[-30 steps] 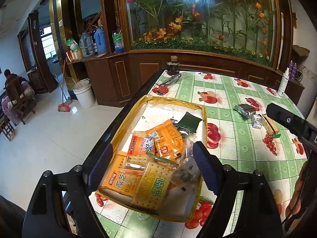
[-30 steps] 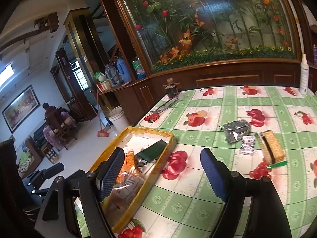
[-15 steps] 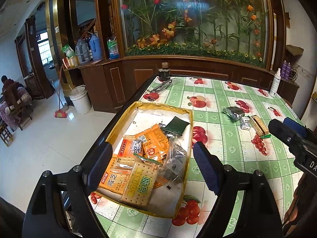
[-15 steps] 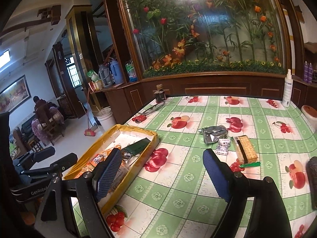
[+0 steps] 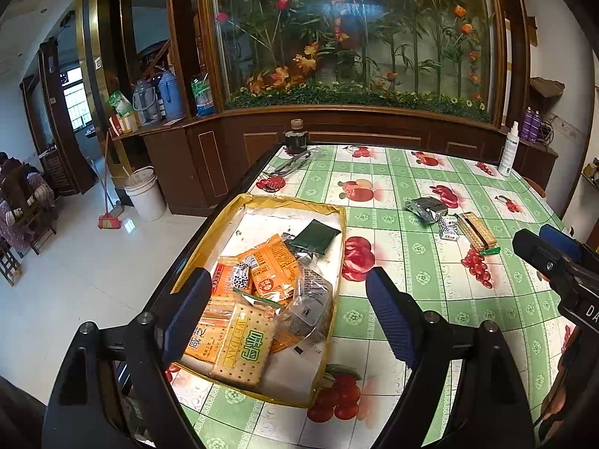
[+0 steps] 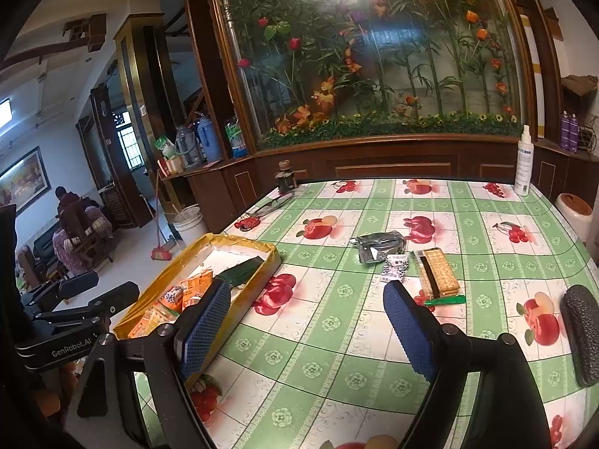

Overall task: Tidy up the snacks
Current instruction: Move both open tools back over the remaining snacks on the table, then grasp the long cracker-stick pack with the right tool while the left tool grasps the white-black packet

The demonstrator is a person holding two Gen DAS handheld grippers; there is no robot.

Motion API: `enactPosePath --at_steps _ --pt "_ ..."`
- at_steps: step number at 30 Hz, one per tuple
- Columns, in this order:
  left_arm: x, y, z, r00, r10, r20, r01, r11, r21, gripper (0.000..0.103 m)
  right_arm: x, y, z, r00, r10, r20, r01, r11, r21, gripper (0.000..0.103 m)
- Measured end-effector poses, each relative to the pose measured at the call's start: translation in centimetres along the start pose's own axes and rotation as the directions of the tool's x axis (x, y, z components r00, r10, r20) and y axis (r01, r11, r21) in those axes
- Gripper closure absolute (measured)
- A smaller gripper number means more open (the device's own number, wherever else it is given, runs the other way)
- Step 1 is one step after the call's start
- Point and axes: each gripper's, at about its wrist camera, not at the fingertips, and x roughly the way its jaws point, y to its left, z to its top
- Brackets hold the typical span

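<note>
Left gripper (image 5: 288,314): jaws spread wide, nothing between the pads, nothing touched; it hangs above the near end of the yellow tray (image 5: 338,224).

Right gripper (image 6: 307,321): jaws equally wide, empty, held above bare tablecloth (image 6: 337,355) just right of the tray's long side.

Yellow tray: shallow, white-lined, at the table's left edge. Contents heaped toward the near end: a cracker pack with green lettering (image 5: 243,348), orange packets (image 5: 273,265), a clear wrapper (image 5: 310,307), a dark green sachet (image 5: 316,237) farther back. The far end of the tray is bare lining.

Loose snacks on the cloth, well apart from the tray, to its right: a silver foil pouch (image 6: 380,245), a small black-and-white packet (image 6: 395,267) just beside it, a long cracker pack (image 6: 438,271) with a green strip (image 6: 445,300) at its near end.

Also on the table: a dark jar (image 5: 295,138) and tongs (image 5: 292,162) at the far left corner, a white spray bottle (image 6: 523,166) at the far right, a black textured case (image 6: 582,333) near the right edge.
</note>
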Motion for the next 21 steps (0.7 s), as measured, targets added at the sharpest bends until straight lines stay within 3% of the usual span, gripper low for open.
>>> enactPosePath --at_steps 8,21 --pt "1.6 -2.8 0.3 0.996 -0.075 -0.038 0.076 0.997 0.023 0.018 0.0 -3.4 -0.3 0.997 -0.070 -0.012 0.070 0.998 -0.006 0.017" --pt "9.1 -11.4 2.6 0.964 -0.222 -0.149 0.240 0.964 0.118 0.018 7.5 -11.9 -1.4 0.971 -0.162 -0.176 0.165 0.986 0.004 0.017"
